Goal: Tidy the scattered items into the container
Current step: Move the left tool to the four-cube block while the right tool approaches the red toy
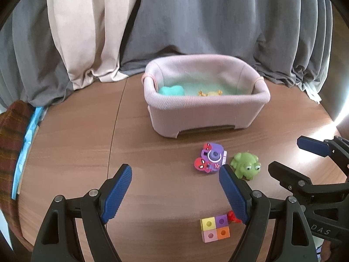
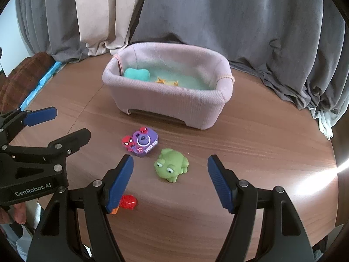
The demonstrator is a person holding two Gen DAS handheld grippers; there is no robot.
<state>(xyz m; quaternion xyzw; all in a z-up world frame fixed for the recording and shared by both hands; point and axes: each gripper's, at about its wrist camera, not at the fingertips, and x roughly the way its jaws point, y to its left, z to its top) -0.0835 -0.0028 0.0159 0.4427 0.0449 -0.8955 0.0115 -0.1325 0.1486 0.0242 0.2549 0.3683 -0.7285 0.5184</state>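
The green frog toy (image 2: 171, 165) sits on the desk (image 2: 261, 152) between the right gripper's (image 2: 170, 168) released fingers; closing off-centre could squirt it away. The left gripper (image 1: 175, 180) is also released, holding nothing.

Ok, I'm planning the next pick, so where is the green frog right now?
The green frog sits on the table between the right gripper's open fingers, just right of the purple toy camera and in front of the pink basket.

Bare table (image 2: 250, 144) right of the frog (image 2: 172, 165) lies open (the toy camera (image 2: 142, 142) crowds its left).
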